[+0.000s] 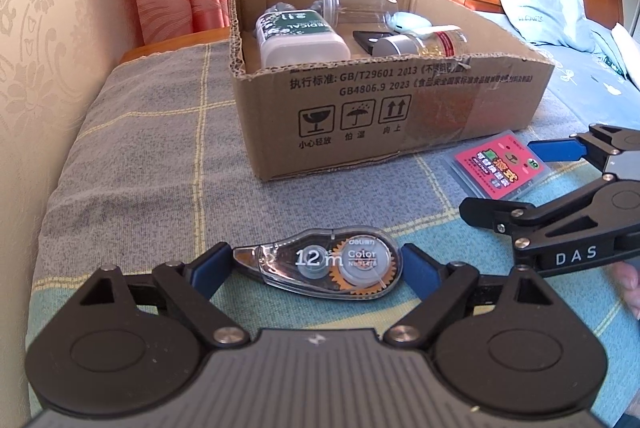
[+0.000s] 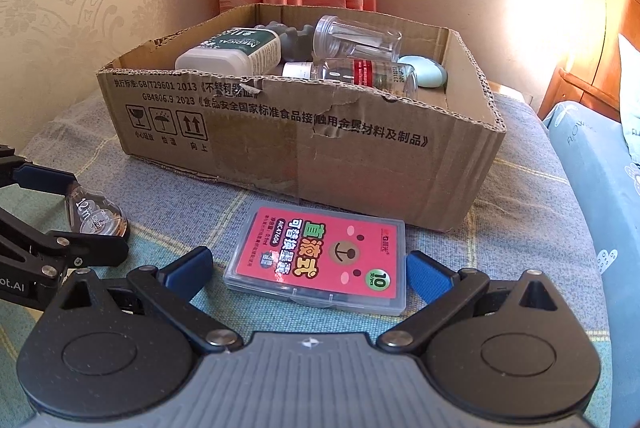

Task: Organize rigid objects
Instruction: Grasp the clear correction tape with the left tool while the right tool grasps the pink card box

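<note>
Fingers of the left gripper are bracketing, not visibly pressing, a correction tape dispenser lying on the checked blanket; the right gripper is straddling, released, a pink refill case. Behind, the cardboard box is holding a white bottle, clear jars and a pale blue item. Only the left view is showing a pillow.
</note>
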Motion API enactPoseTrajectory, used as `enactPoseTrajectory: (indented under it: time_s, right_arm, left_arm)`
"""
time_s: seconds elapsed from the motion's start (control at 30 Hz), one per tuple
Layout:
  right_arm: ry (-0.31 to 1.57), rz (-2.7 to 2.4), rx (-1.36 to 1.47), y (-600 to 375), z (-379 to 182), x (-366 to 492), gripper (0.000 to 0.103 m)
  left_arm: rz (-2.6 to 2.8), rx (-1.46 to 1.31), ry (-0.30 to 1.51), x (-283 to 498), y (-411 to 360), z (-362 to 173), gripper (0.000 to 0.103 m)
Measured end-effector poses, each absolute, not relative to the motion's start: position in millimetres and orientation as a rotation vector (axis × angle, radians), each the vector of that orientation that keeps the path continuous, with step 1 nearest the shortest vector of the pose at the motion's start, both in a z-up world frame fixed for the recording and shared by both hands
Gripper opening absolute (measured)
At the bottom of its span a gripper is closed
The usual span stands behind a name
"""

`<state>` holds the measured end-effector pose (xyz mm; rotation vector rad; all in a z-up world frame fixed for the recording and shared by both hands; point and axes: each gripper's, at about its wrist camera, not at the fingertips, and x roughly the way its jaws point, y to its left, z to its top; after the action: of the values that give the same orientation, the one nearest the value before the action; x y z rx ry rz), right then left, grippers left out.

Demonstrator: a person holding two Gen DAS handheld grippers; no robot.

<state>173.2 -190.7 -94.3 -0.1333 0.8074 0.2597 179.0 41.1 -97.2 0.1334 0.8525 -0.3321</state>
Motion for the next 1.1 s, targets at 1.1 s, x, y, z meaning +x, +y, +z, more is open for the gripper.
enactPoseTrajectory:
  time_s: [1.1]
  right_arm:
    - [0.820,0.140,-0.124,-180.0,-90.5,175.5,0.092]
  left_arm:
    - [-0.268,0.106,0.869,180.8,35.5,-96.0,0.090]
